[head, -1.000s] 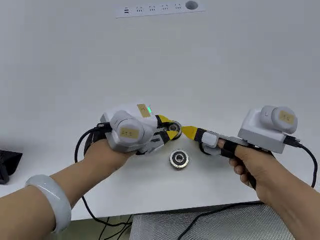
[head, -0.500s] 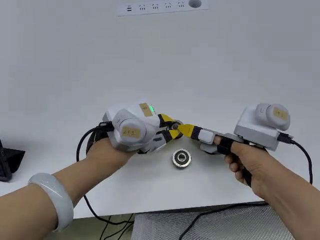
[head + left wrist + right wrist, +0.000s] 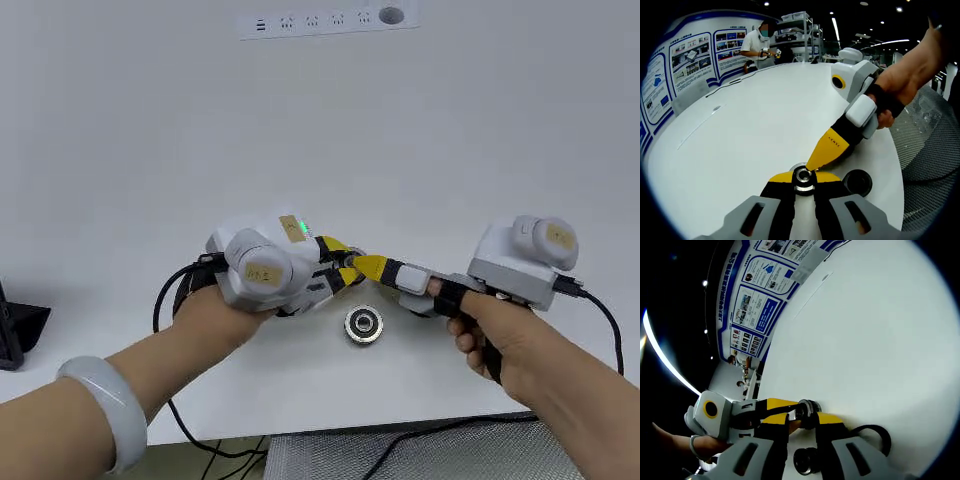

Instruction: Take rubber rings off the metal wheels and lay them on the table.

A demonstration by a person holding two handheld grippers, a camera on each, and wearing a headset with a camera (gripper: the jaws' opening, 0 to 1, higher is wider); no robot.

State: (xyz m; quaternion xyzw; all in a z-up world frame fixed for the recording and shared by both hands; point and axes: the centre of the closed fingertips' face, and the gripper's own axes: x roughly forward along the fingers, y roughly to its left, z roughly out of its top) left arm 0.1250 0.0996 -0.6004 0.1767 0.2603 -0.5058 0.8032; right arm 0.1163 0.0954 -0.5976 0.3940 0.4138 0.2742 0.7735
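L gripper (image 3: 341,266) was closed on a small metal wheel (image 3: 803,177), held up off the table (image 3: 450,180), with a yellow tip on either side of it. R gripper (image 3: 364,265) came in from the opposite side. Its jaws stood close together w/ tips at that wheel's rim, but it wasn't clear whether they had the rubber or only touched it. A 2nd wheel (image 3: 364,323) lay flat on the table just below the two grippers, near the front edge, and the rubber ring (image 3: 847,183) around it looked to be in place. Judged handling: the wheels are prob. stiff, smooth steel, dense for their size and apt to slip or spin in a pinch. The rings are prob. soft, stretchy, light and grippy, seated snug on the rim. The best hold is likely across the wheel's flat faces w/ one gripper while the other nips the ring's outer edge and rolls it off sideways. Head view gave the overall layout, incl. a power strip (image 3: 328,18) at the far side, but the held wheel was mostly hidden behind the tips. L gripper view showed the pinch on that wheel up close, plus a person (image 3: 756,46) far across the room. R gripper view showed the L jaws side-on, w/ wall posters (image 3: 760,295) behind.
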